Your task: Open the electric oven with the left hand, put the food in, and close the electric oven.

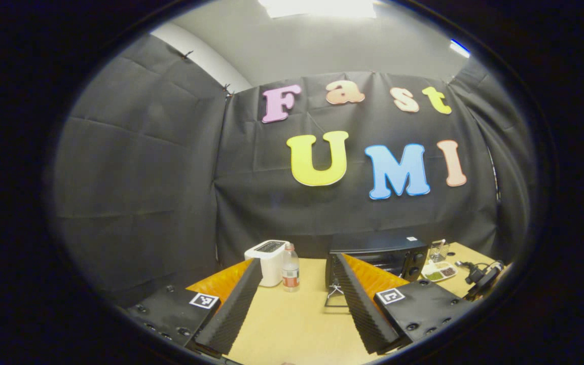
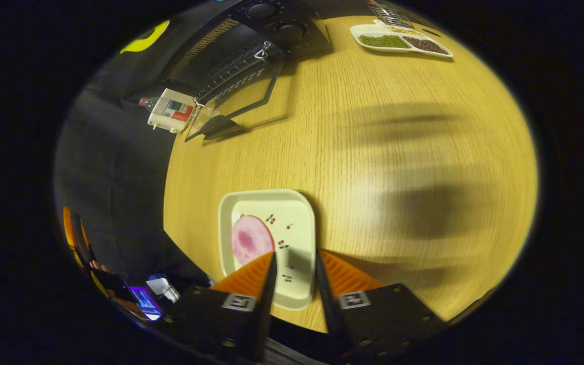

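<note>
Already open: oven (image 2: 241, 56) door (image 2: 236, 104) down, 11 o'clock in right gripper view. Ham slice (image 2: 251, 239) on plate (image 2: 297, 213), 6 o'clock. Right gripper (image 2: 294, 263) part-open above plate, empty. Left gripper (image 1: 297, 284) wide, empty. Remaining: load, close.

What I can't make out from here

In my left gripper view, my own right-hand ribbed finger (image 1: 360, 299) covers the left part of the black electric oven (image 1: 393, 251) at lower centre, and the white divided dish (image 1: 440, 271) beside it is too small to tell its contents. In my right gripper view, the oven (image 2: 271, 20) is cut off at the top edge, and the fingers hide the near rim of the cream square plate (image 2: 299, 213) at lower centre.
</note>
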Demonstrator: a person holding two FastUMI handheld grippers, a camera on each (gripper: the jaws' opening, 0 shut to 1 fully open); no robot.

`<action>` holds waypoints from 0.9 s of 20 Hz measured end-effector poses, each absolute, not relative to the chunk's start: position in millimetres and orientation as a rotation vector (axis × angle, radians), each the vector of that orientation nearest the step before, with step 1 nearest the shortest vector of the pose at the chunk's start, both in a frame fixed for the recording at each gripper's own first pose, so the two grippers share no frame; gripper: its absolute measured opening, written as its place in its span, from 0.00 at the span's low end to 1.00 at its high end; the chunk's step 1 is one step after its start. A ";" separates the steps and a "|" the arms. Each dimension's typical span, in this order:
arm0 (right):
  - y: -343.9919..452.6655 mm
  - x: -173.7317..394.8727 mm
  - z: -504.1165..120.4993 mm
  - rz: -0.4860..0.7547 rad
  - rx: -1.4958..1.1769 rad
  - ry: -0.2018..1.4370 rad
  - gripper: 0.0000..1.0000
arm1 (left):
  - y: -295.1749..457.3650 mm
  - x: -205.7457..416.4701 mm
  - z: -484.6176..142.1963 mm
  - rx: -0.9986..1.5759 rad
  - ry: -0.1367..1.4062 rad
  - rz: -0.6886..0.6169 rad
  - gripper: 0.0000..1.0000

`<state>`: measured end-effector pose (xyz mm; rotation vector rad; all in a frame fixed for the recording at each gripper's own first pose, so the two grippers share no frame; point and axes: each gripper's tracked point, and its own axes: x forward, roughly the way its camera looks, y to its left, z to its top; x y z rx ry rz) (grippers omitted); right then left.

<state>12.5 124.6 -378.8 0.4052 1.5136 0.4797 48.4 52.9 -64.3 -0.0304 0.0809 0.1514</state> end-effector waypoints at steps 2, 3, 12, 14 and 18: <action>116.4 12.4 -372.9 0.455 0.442 1.511 0.03 | 59.7 48.7 -65.2 -0.040 0.082 0.163 1.00; 112.6 15.5 -377.3 0.431 0.453 1.501 0.03 | 62.3 50.4 -67.1 -0.042 0.087 0.165 1.00; 129.6 13.4 -352.0 0.420 0.541 1.467 0.00 | 63.1 58.9 -60.8 -0.049 0.082 0.151 1.00; 137.0 13.5 -342.6 0.422 0.587 1.456 0.00 | 61.8 60.0 -58.8 -0.055 0.077 0.146 1.00; 157.6 26.3 -316.5 0.404 0.703 1.409 0.00 | 60.6 62.6 -65.6 -0.064 0.081 0.140 1.00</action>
